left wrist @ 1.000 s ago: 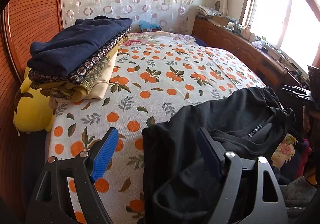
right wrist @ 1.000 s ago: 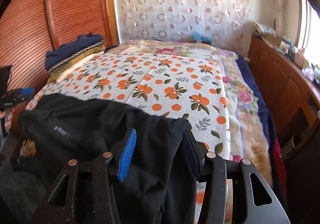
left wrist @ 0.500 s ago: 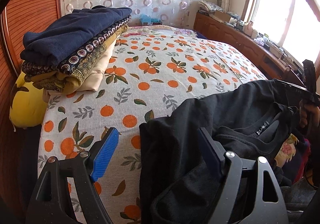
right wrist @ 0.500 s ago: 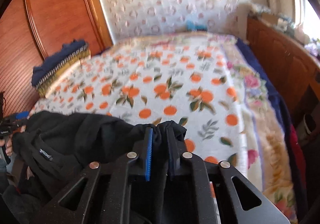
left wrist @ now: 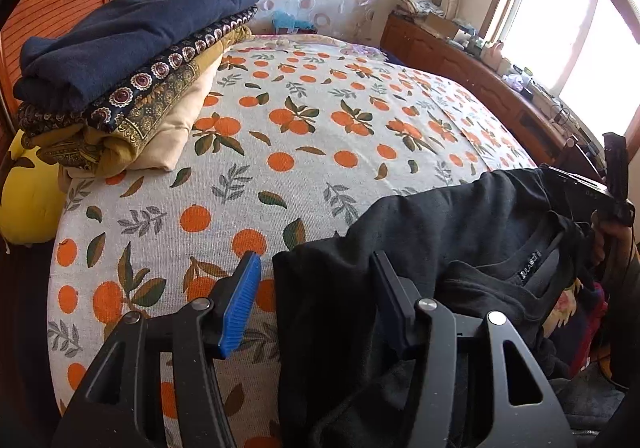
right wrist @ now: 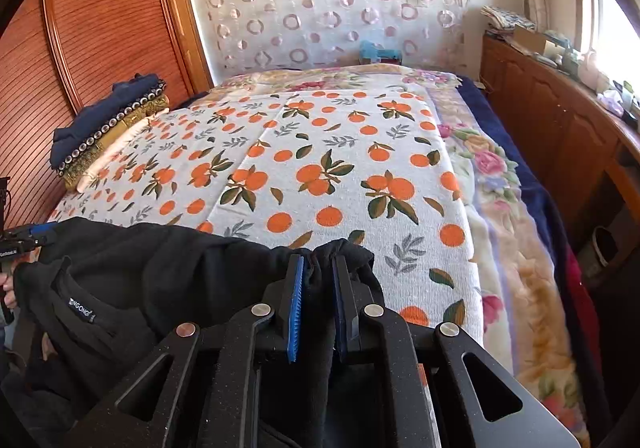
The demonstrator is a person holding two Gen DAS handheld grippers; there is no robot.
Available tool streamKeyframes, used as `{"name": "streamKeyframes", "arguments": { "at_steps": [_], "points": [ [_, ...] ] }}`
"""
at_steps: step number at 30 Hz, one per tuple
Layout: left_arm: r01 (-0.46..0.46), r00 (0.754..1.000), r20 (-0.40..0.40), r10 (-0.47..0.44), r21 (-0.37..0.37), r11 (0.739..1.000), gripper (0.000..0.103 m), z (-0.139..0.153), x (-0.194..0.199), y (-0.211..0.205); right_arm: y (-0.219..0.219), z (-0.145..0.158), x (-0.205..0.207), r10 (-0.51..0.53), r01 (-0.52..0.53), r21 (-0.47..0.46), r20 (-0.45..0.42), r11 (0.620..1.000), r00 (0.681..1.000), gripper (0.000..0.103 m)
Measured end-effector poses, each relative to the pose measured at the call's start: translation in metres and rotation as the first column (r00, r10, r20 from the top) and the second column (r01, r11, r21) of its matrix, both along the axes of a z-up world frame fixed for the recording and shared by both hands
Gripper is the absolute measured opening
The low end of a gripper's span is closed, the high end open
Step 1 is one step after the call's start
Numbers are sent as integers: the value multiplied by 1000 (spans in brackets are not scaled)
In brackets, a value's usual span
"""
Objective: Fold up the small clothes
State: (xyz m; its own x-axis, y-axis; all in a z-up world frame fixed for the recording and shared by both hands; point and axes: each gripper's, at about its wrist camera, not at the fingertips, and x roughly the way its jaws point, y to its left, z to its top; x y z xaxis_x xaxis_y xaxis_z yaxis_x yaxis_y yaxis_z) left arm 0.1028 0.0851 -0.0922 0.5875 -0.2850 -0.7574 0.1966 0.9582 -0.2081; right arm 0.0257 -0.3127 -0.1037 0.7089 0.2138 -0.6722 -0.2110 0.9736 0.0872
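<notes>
The black top (left wrist: pixel 432 232) lies bunched at the near edge of the bed (left wrist: pixel 304 151), its collar and label facing me, partly hanging off the edge. It is soft, limp knit, light but thick enough to drag and bunch, so I judge it best taken at the shoulder corners and kept taut between my hands. My right gripper (right wrist: pixel 318 304) pinches a gathered corner of it between the blue pads, though the jaws are easing apart slightly. My left gripper (left wrist: pixel 316 300) is closing with the other edge of the cloth between its fingers; the left pad stands clear, and I cannot quite tell whether the right one touches. No containers here: only a stack of folded clothes (left wrist: pixel 120 79) at the far left of the bed.
</notes>
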Motion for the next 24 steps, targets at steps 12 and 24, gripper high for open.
{"name": "streamKeyframes", "arguments": {
  "at_steps": [12,24],
  "points": [
    [43,996,74,-40,-35,998,8,18,-10,-2,-7,-20,25,30,-27,36,-81,999,996,32],
    [20,923,384,8,-69,997,7,134,-86,11,-23,81,-74,79,-108,108,240,988,968,8]
  ]
}}
